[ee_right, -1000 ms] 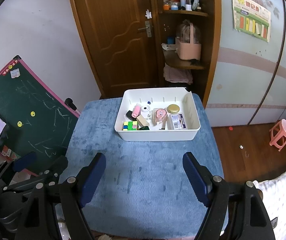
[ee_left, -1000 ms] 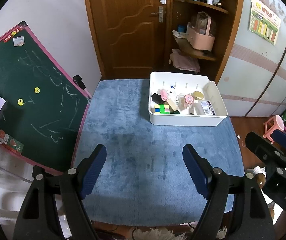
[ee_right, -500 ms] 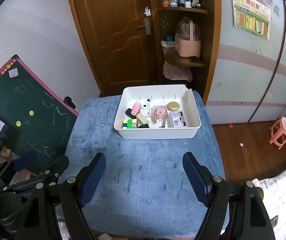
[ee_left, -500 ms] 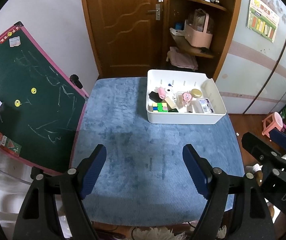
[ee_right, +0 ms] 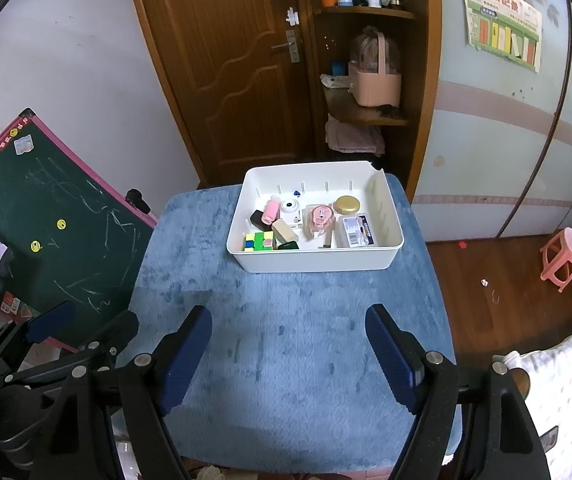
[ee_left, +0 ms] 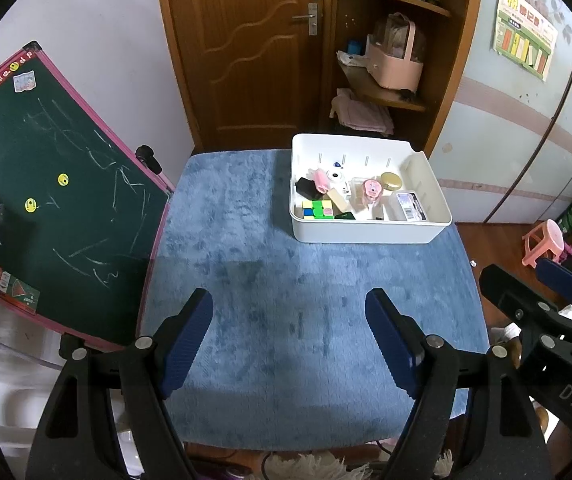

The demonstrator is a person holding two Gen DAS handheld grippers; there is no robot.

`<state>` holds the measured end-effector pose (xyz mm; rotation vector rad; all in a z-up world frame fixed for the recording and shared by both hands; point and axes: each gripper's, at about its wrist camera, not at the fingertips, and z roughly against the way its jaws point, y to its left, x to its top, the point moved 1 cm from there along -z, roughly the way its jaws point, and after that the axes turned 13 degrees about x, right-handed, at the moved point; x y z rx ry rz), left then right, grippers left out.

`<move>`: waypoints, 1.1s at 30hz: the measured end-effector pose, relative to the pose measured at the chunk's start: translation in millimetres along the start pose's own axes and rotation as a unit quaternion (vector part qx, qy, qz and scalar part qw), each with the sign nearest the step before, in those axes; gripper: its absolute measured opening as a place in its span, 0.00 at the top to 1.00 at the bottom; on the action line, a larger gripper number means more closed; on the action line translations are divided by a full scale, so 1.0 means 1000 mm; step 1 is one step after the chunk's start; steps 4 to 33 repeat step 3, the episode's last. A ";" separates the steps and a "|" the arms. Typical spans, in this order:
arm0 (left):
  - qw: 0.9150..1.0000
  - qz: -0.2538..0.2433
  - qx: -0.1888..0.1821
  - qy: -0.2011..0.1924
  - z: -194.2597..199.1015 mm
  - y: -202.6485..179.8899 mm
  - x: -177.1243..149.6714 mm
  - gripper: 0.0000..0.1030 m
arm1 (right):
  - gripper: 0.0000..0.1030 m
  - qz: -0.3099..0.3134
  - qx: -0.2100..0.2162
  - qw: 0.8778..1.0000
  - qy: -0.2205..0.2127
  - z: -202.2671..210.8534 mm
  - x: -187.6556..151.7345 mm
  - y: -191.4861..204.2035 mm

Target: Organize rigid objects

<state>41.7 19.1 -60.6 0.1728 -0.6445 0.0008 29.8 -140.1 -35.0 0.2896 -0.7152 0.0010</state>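
Presently, against a second ago, both views have drawn back slightly; nothing in the white bin (ee_right: 314,258) has shifted. Left gripper (ee_left: 288,340) and right gripper (ee_right: 288,354) hang spread, empty. The cube (ee_right: 259,240), toy camera (ee_right: 290,208) and gold tin (ee_right: 346,204) lie binned. Blue tabletop (ee_right: 286,320); chalkboard (ee_left: 45,168) left, door (ee_left: 245,52) behind.

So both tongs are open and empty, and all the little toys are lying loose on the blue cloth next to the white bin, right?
Not quite. The toys, like the colour cube, lie inside the white bin, not on the blue cloth; the right wrist view shows it. The rest holds: left tongs and right tongs are open and empty.
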 end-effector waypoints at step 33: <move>1.000 0.000 0.000 0.002 -0.001 0.001 0.000 0.21 | 0.23 0.000 0.000 1.000 0.001 0.000 0.000 0.000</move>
